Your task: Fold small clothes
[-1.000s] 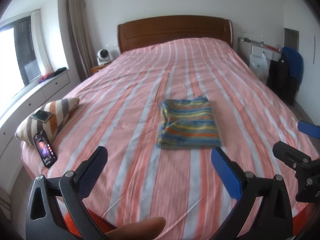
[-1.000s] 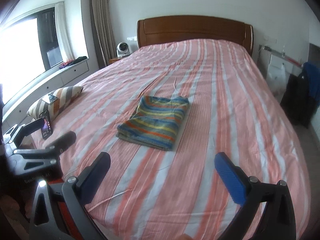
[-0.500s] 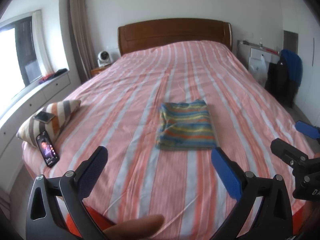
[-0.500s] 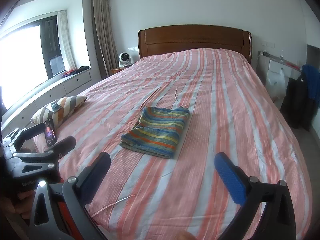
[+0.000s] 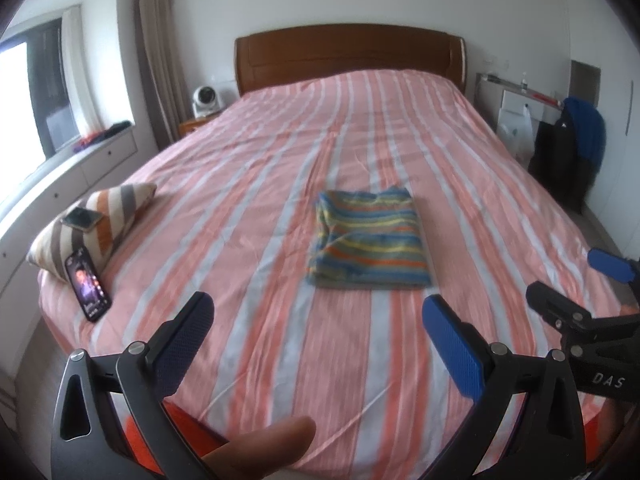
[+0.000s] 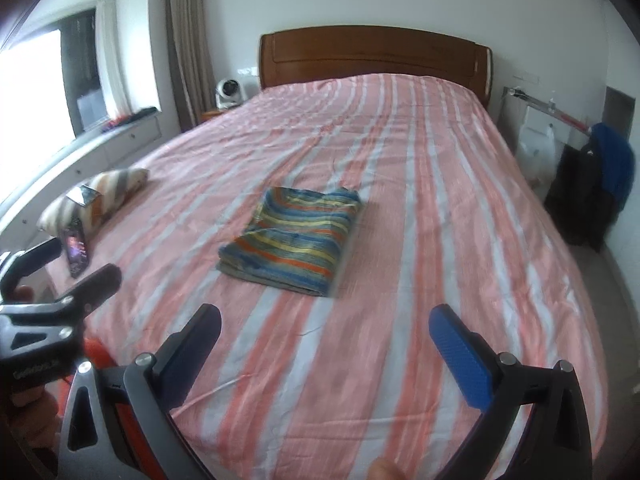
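Observation:
A striped garment [image 5: 368, 240] in blue, yellow and orange lies folded into a flat rectangle in the middle of the pink-and-white striped bed [image 5: 280, 184]. The same garment [image 6: 294, 242] shows in the right wrist view. My left gripper [image 5: 316, 332] hangs open above the foot of the bed, well short of the garment, with nothing between its fingers. My right gripper [image 6: 326, 338] is likewise open and empty, also near the foot edge. Each gripper appears in the other's view: the right gripper [image 5: 580, 292] at the right edge, the left gripper [image 6: 68, 268] at the left edge.
A striped cushion [image 5: 92, 228] lies at the bed's left edge with a phone [image 5: 82, 218] on top and a lit phone [image 5: 88, 284] leaning on it. A wooden headboard [image 5: 348, 56] stands at the far end. Dark and blue clothes [image 5: 576, 152] hang right of the bed.
Both grippers have drawn back and risen slightly from the bed, so the folded garment looks smaller and farther. The garment has not moved. Both stay open.

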Demonstrator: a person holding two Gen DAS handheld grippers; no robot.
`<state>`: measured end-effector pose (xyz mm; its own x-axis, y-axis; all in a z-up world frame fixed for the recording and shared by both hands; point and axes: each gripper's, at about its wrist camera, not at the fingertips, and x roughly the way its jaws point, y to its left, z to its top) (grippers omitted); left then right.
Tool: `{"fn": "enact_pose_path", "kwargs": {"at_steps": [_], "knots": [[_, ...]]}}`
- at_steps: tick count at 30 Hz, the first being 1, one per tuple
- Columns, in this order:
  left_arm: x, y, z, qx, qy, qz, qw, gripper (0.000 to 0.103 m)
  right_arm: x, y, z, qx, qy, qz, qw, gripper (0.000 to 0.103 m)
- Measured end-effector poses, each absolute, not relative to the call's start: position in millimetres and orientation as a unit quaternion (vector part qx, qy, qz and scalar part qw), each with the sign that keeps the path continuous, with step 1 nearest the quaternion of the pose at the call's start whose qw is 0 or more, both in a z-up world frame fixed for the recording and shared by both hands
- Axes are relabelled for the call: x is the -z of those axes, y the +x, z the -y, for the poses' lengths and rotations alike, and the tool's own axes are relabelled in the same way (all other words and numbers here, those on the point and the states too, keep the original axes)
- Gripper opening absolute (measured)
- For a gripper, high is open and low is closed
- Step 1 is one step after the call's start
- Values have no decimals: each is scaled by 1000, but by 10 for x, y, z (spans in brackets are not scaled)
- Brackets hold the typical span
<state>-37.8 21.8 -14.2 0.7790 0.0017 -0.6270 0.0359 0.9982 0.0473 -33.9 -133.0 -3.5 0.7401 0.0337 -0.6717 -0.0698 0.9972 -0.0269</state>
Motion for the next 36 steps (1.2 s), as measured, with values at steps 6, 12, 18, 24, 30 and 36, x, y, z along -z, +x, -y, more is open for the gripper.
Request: {"fn": "enact_pose_path", "kwargs": {"at_steps": [6,12,18,24,30,36], "knots": [[236,-311,-141,9,44,-351,935,103,15,-345,1324,-7,-36,-352,935,102],[275,-269,-132,2,48,-361,931,103,56,-339,1358,3,-38,-353,935,102],[317,-247,-127,2,45,-372,927,103,50,-367,1352,4,-42,-351,936,102],[321,-252,-97,5,44,-375,926,103,10,-400,1365,13,-44,-337,940,103],[327,-263,-57,10,45,-376,925,103,21,-410,1373,6,-36,-342,939,102],[331,-246,-32,18,47,-381,923,103,27,-431,1380,-2,-32,-342,939,102]]}}
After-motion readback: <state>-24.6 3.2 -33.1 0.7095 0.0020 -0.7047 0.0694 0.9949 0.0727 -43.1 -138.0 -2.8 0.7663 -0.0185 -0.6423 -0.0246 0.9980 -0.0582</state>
